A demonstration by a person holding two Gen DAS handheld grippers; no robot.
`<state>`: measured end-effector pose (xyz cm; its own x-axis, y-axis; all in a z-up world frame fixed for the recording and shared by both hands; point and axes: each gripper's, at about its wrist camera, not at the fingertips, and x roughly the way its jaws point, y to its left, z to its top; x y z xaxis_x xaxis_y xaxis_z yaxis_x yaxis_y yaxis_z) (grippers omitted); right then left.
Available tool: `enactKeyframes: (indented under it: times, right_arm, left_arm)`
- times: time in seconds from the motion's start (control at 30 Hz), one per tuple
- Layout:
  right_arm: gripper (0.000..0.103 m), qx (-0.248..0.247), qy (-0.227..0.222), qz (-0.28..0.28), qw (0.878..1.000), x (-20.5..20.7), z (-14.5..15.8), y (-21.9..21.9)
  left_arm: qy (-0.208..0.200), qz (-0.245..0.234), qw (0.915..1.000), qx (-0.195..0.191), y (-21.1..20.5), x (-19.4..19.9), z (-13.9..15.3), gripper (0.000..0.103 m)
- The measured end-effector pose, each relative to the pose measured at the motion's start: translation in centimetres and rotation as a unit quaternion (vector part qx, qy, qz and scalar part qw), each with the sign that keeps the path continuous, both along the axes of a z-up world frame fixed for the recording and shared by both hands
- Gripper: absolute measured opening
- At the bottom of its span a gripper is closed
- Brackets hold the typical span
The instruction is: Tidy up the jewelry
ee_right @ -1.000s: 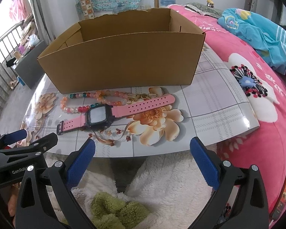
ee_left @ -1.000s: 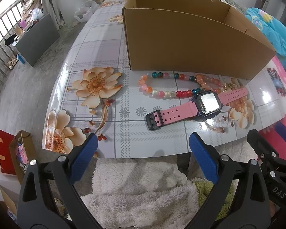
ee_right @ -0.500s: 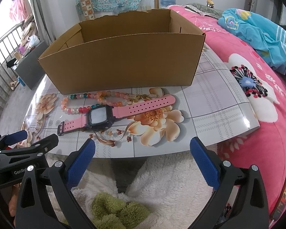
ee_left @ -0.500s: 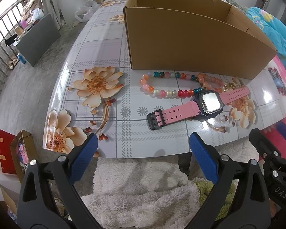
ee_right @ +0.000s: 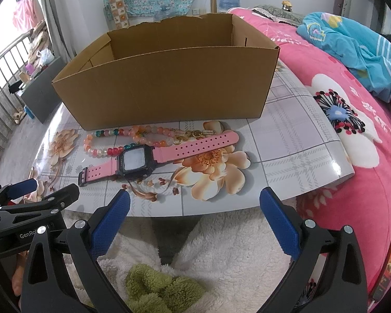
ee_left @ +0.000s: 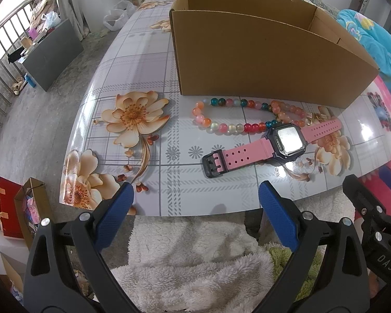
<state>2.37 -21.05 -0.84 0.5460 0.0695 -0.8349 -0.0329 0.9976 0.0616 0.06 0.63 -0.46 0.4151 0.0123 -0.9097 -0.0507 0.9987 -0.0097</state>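
Both tools hang off the near edge of the table (ee_left: 143, 60), above a white fleece (ee_left: 195, 247) on the person's lap. Left gripper (ee_left: 195, 208) spread wide, nothing between its blue pads (ee_left: 112, 216). Right gripper (ee_right: 195, 208) likewise spread and empty, level with the left one and just beside it. Both point forward and slightly down at the tabletop, neither touching anything. Looks like a ready stance short of the first reach.

On the table, near edge: pink watch (ee_right: 143, 159) lying flat, strap unbuckled and stretched out left to right, face up. Just behind it and touching it, a loop of coloured beads (ee_left: 232, 114). At the loop's right end, small gold pieces (ee_right: 193, 133) against the strap; too small to say what they are.

Behind the jewelry, close by: open cardboard box (ee_right: 169, 88), top flaps gone, interior seemingly bare. Probably the destination, set there so each piece needs only a short lift over the near wall.

Nothing sorted yet, by the look of it.
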Motion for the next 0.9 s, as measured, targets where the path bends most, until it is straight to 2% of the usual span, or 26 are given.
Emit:
enactKeyframes:
  times: [0.3, 0.43, 0.53, 0.6, 0.7, 0.73, 0.8, 0.83, 0.9]
  right_arm:
    - [0.097, -0.007, -0.01, -0.003, 1.0, 0.0, 0.1, -0.4]
    - [0.097, -0.015, -0.055, 0.004, 0.998, 0.0, 0.9, -1.0]
    - [0.097, -0.019, -0.088, 0.064, 0.994, 0.2, 1.4, -0.5]
    - [0.097, -0.012, -0.113, 0.121, 0.986, 0.3, 1.7, 0.3]
    - [0.097, -0.029, -0.139, 0.21, 0.967, 0.4, 1.7, 2.4]
    - [0.097, -0.038, -0.144, 0.231, 0.962, 0.5, 1.5, 2.9]
    - [0.097, -0.049, -0.139, 0.282, 0.948, 1.2, 0.9, 4.4]
    - [0.097, -0.048, -0.133, 0.295, 0.945, 1.4, 0.7, 4.8]
    - [0.087, -0.04, -0.112, 0.326, 0.938, 2.3, 0.1, 5.6]
  left_arm:
    - [-0.008, 0.0, 1.0, 0.001, 0.4, 0.0, 0.1, 0.093]
    - [-0.023, -0.021, 0.9995, 0.002, 1.1, 0.4, 0.5, 0.093]
    - [-0.043, -0.043, 0.9981, -0.007, 1.9, 0.6, 0.8, 0.093]
    - [-0.06, -0.057, 0.9963, -0.022, 2.4, 0.5, 1.2, 0.093]
    - [-0.092, -0.087, 0.9889, -0.076, 3.4, 0.2, 1.4, 0.093]
    - [-0.108, -0.1, 0.9829, -0.111, 4.2, 0.0, 1.4, 0.093]
    - [-0.123, -0.107, 0.974, -0.157, 5.1, -0.1, 1.2, 0.093]
    - [-0.127, -0.106, 0.9718, -0.168, 5.5, -0.1, 1.1, 0.093]
    - [-0.131, -0.099, 0.9719, -0.168, 6.0, -0.1, 1.0, 0.093]
